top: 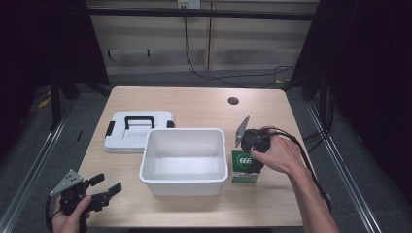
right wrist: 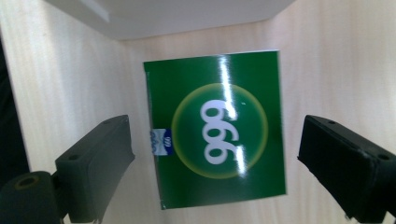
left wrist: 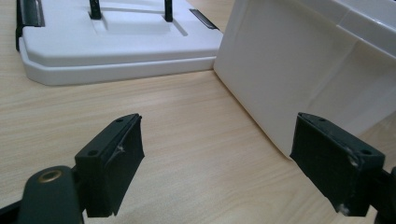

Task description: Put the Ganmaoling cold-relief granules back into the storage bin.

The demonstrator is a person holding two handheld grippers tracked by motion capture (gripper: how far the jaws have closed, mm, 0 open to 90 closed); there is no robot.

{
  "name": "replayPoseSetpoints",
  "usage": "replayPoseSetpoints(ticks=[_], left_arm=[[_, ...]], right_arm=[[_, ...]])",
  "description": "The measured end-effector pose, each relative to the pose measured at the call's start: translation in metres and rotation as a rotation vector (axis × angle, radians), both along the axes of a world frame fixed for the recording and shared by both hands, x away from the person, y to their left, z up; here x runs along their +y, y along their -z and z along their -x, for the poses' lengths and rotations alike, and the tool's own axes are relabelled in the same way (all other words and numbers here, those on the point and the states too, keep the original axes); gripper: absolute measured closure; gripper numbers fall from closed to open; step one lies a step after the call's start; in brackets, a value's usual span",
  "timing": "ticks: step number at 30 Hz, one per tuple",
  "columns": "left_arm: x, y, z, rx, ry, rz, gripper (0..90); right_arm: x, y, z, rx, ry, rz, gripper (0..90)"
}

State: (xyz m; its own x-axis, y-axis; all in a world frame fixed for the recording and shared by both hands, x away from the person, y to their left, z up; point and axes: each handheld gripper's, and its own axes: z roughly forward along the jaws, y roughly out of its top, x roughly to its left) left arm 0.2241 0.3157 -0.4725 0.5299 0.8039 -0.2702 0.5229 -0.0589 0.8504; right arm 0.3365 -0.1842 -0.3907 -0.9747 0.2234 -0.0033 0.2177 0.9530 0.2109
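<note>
Green box (right wrist: 215,130) was partly hidden under your right gripper (top: 251,154), jaws spread apart; white bin (top: 184,182) held nothing; left gripper (top: 108,187) gaped.

The flat green cardboard box (right wrist: 215,128) lying on the pale wooden bench (right wrist: 60,74) bore the white numerals "999" inside a yellow-ringed circle on its top face; a small blue-and-white label on its edge was too small to read. In the high view the same numerals (top: 245,160) appeared inverted.

Glossy green box (right wrist: 215,130) (cardboard), wood-grain table (top: 194,102)
</note>
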Motion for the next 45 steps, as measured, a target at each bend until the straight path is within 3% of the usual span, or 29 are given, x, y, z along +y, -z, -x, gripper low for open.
replayPoseSetpoints(ticks=[21,28,33,45], left_arm=[[0.0,0.0,0.0,-0.002,0.006,-0.003,16.5],[0.0,0.0,0.0,0.002,0.003,-0.004,16.5],[0.0,0.0,0.0,0.0,-0.002,-0.004,16.5],[0.0,0.0,0.0,-0.001,0.001,-0.003,16.5]], right_arm=[[0.004,0.018,-0.013,0.078,-0.043,0.072,9.1],[0.007,0.023,-0.014,0.083,-0.062,0.095,9.7],[0.015,0.023,-0.012,0.074,-0.058,0.138,12.4],[0.022,0.027,-0.013,0.069,-0.088,0.171,12.7]])
